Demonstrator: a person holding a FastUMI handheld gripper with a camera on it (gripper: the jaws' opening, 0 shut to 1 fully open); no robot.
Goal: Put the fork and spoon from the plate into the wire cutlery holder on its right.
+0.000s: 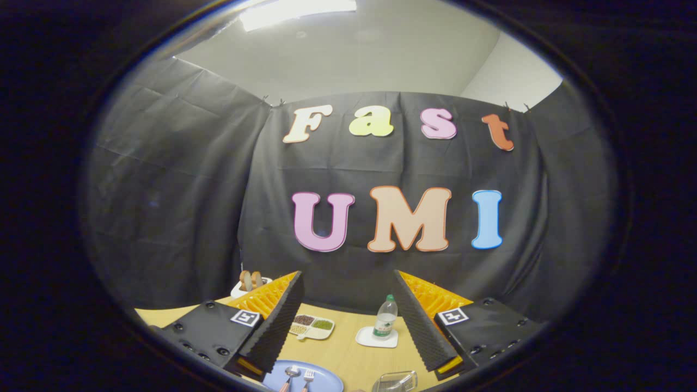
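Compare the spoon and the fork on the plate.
The spoon ends in a rounded bowl; the fork ends in prongs. The spoon lies left of the fork. Both rest side by side on the blue plate, heads pointing away, just ahead of the open claw.

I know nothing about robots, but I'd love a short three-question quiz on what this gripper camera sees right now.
1. True or false: the fork and spoon lie on the round blue plate.
2. The two black ribbed fingers of the gripper are: A) open, holding nothing B) shut on the spoon C) shut on the clear plastic bottle.
3. Fill in: the bottle stands on a small white ____.

Key: 1 true; 2 A; 3 square dish, beyond the fingers on the wooden table.
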